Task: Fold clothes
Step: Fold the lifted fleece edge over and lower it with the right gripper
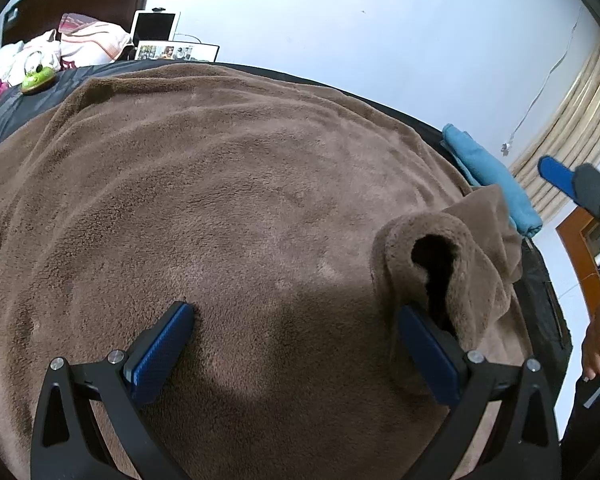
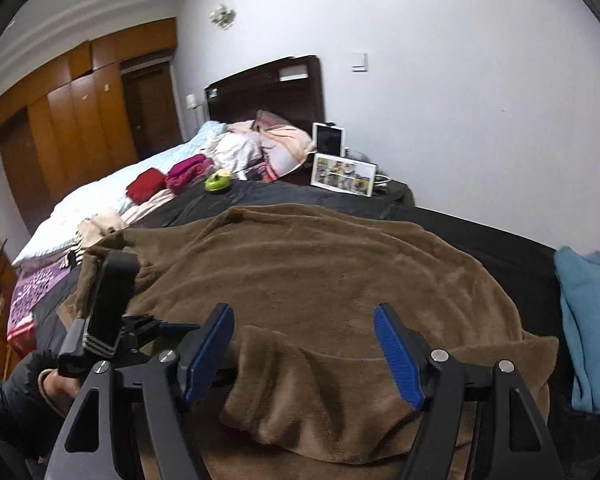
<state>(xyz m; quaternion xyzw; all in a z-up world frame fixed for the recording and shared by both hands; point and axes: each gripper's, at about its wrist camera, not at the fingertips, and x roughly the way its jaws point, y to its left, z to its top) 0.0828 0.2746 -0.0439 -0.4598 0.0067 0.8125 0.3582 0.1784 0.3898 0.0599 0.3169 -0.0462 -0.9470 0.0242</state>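
Note:
A brown fleece garment [image 1: 228, 208] lies spread over the dark bed cover; it also shows in the right wrist view [image 2: 324, 276]. My left gripper [image 1: 296, 320] is open, low over the fleece, its right finger beside a raised sleeve opening [image 1: 436, 256]. My right gripper [image 2: 304, 324] is open above a bunched fold [image 2: 300, 384] at the garment's near edge, holding nothing. In the left wrist view the right gripper's blue finger [image 1: 556, 176] shows at the far right. In the right wrist view the left gripper's body [image 2: 112, 292] is at the left.
A folded blue cloth [image 2: 588, 320] lies at the bed's right edge, also in the left wrist view [image 1: 496, 176]. Red [image 2: 144, 186] and magenta [image 2: 186, 174] folded clothes, a green object [image 2: 217, 181], pillows and a picture frame [image 2: 342, 174] are near the headboard. Wooden wardrobes [image 2: 72, 128] stand left.

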